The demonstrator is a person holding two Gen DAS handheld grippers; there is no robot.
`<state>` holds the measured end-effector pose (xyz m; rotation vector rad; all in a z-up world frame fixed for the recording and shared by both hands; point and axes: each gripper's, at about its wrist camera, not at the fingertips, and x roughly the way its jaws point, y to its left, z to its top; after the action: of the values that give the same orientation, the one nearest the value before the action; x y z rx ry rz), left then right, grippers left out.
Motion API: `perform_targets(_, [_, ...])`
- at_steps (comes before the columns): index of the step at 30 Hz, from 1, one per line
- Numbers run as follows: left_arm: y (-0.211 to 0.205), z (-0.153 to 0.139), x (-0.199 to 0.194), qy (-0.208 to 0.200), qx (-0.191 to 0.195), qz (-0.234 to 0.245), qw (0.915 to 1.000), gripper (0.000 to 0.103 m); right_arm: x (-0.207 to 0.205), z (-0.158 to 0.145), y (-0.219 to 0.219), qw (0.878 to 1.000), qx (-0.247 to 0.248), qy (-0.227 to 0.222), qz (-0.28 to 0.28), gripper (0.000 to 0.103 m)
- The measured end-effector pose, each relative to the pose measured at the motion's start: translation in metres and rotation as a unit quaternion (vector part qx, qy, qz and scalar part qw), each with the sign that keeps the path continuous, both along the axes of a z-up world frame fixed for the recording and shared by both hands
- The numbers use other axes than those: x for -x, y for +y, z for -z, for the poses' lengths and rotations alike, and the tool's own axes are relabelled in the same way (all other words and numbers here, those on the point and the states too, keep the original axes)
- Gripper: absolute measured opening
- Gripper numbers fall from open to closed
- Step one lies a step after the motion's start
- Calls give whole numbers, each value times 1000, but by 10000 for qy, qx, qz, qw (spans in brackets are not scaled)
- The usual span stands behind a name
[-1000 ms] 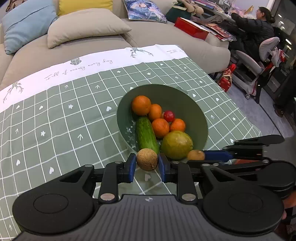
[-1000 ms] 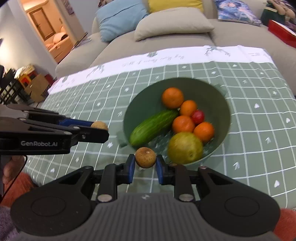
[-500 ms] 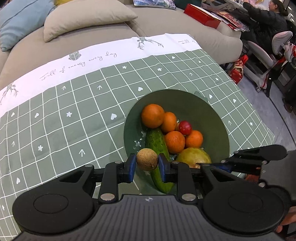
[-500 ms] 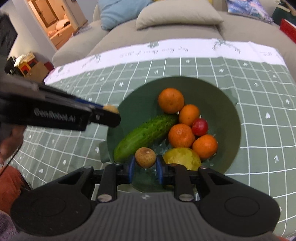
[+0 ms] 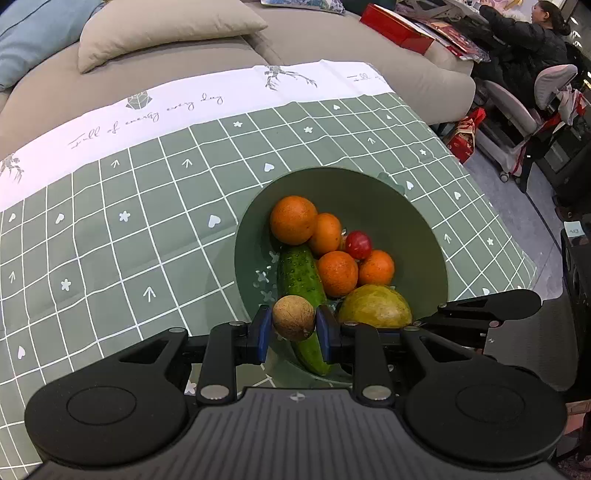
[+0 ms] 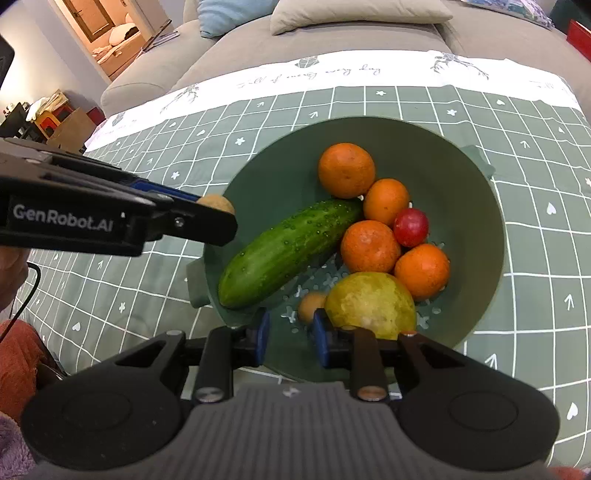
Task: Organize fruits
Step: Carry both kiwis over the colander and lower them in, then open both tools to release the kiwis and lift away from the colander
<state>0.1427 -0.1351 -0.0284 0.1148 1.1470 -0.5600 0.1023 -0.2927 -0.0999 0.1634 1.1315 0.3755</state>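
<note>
A green bowl (image 6: pixel 476 206) on the checked tablecloth holds several oranges (image 6: pixel 346 170), a cucumber (image 6: pixel 288 247), a red fruit (image 6: pixel 410 227) and a yellow-green fruit (image 6: pixel 371 303). My left gripper (image 5: pixel 293 328) is shut on a small brown round fruit (image 5: pixel 293 318) above the bowl's near rim (image 5: pixel 243 236); it also shows in the right wrist view (image 6: pixel 218 218). My right gripper (image 6: pixel 290 338) is open and empty over the bowl. A second small brown fruit (image 6: pixel 311 306) lies in the bowl just beyond its fingers.
The green and white tablecloth (image 5: pixel 110 229) covers the table, with a beige sofa and cushions (image 5: pixel 166 33) behind it. A person sits at a desk at far right (image 5: pixel 532 40). The table's right edge drops to the floor (image 5: pixel 517 206).
My right gripper opened and let its brown fruit fall into the bowl. Both grippers moved forward over the bowl; the left still holds its fruit.
</note>
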Motion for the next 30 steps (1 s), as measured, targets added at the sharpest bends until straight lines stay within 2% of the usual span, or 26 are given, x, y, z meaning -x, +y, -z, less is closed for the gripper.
perform_targets(4, [-4, -6, 2, 20, 147, 118, 9998, 28, 5, -12, -6, 9998, -3, -171, 76, 26])
perform_targets(5, [-7, -7, 2, 8, 149, 167, 9997, 28, 6, -15, -9, 9997, 21, -223, 95, 31])
perform_targets(10, [-30, -5, 15, -203, -122, 790, 9966, 28, 16, -27, -18, 9975, 535, -459, 103, 33])
perform_targets(15, [-52, 5, 27, -132, -439, 1461, 9882, 29, 20, -23, -37, 9974, 513, -405, 313, 33])
perform_targets(23, [-56, 13, 26, -32, -651, 1575, 9854, 29, 24, -23, -38, 9973, 447, -482, 321, 31])
perform_targets(29, [-52, 12, 24, -26, -563, 1531, 9866, 38, 26, -24, -39, 9975, 378, -467, 373, 31])
perform_targets(30, [-50, 12, 24, -17, -522, 1513, 9871, 42, 26, -24, -39, 9975, 368, -460, 388, 31])
